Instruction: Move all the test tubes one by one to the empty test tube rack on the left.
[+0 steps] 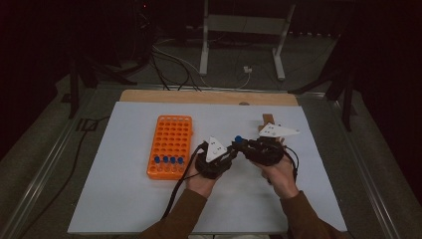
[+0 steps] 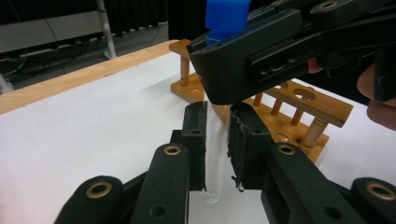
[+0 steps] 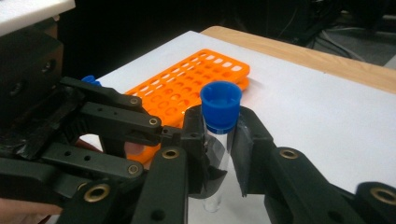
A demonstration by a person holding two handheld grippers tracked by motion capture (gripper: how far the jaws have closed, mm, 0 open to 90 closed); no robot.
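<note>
A clear test tube with a blue cap [image 1: 238,139] hangs upright above the white table top [image 1: 129,189] between my two grippers. My left gripper [image 1: 233,149] is shut on the lower glass of the test tube [image 2: 215,158]. My right gripper [image 1: 243,144] is shut on the same test tube [image 3: 220,149] just under its blue cap [image 3: 220,105]. In the left gripper view the right gripper's black jaws cross above my own, with the blue cap [image 2: 226,16] sticking out on top. The tube's round bottom hangs free below both grips.
An orange tube rack [image 1: 170,134] lies left of the grippers, with several blue-capped tubes [image 1: 168,160] in its near row. A wooden tube rack [image 2: 299,100] stands behind the right gripper. The table's wooden far edge [image 1: 209,96] runs along the back.
</note>
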